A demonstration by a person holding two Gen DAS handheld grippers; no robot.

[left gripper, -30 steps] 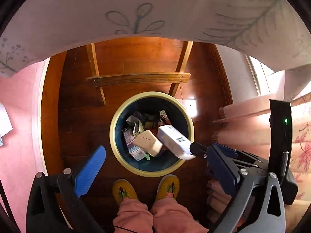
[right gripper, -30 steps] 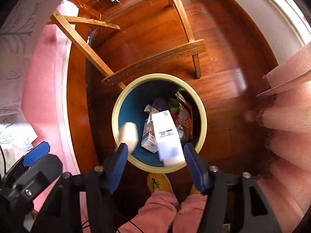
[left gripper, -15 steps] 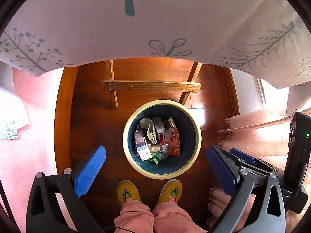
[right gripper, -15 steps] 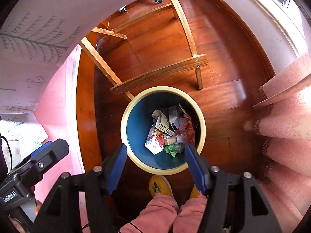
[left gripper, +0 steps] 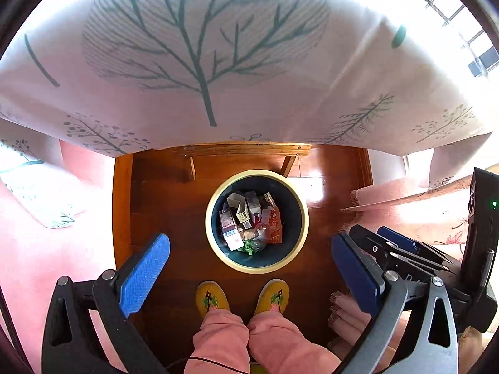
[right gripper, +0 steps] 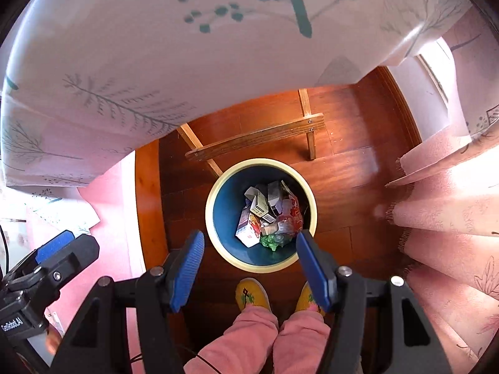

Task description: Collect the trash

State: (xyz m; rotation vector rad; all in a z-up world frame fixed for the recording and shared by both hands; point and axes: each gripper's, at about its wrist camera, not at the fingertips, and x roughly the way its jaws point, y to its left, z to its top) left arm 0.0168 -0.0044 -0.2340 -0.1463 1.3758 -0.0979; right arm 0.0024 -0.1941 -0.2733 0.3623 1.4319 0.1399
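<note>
Under tablecloth (left gripper: 199, 62), half-hidden crossbar (left gripper: 246, 149)

- trash bin (left gripper: 302, 218): cream-yellow rim, dark blue inside
- trash (left gripper: 249, 222) in bin: mixed white, grey, red, green cartons and wrappers
- tablecloth (left gripper: 199, 56) on table: white, teal-grey tree and twig print
- floor (left gripper: 162, 205): dark red-brown wood planks
- table crossbar (right gripper: 255, 137): light yellowish wood
- slippers (left gripper: 212, 297): yellow, small pink-green flower motif
- trousers (left gripper: 249, 342): pink
- left tool (left gripper: 249, 268) pads: blue, frame black
- right tool (right gripper: 249, 265) pads: blue, ribbed; frame black
- curtain (right gripper: 452, 218): pink, faint floral outline
</note>
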